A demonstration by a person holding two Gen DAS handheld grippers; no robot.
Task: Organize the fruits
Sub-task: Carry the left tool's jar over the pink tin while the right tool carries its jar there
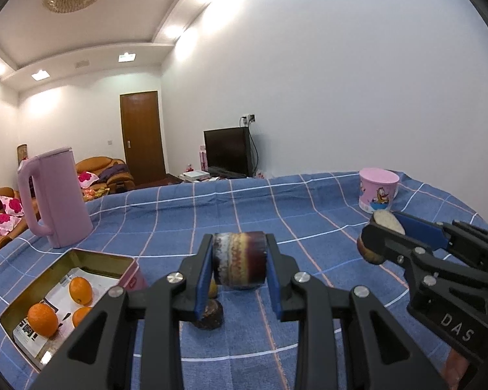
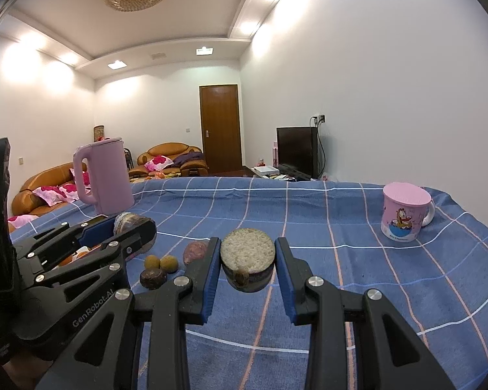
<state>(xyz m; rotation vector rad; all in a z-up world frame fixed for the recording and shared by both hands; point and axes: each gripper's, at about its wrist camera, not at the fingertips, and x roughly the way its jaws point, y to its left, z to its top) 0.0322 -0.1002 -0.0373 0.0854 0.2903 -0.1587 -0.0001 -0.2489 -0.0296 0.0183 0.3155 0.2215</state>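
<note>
Clamped between the blue pads of my left tool (image 1: 238, 261) is a dark, banded chunk of fruit (image 1: 239, 260), lifted above the blue checked surface (image 1: 309, 214). My right tool (image 2: 247, 265) grips a second piece (image 2: 248, 263), its pale grainy cut face toward the camera, also off the cloth. Below my left tool a dark round fruit (image 1: 211, 317) lies on the cloth; in the right view two small yellowish-brown fruits (image 2: 161, 262) sit touching just behind it, with a purplish one (image 2: 194, 252) beside them. At my left, an open metal tin (image 1: 81, 256) holds three oranges (image 1: 80, 290). Behind it stands a pink kettle (image 1: 55, 198); a pink cartoon mug (image 2: 405, 213) with a lid is far off to the right.
</note>
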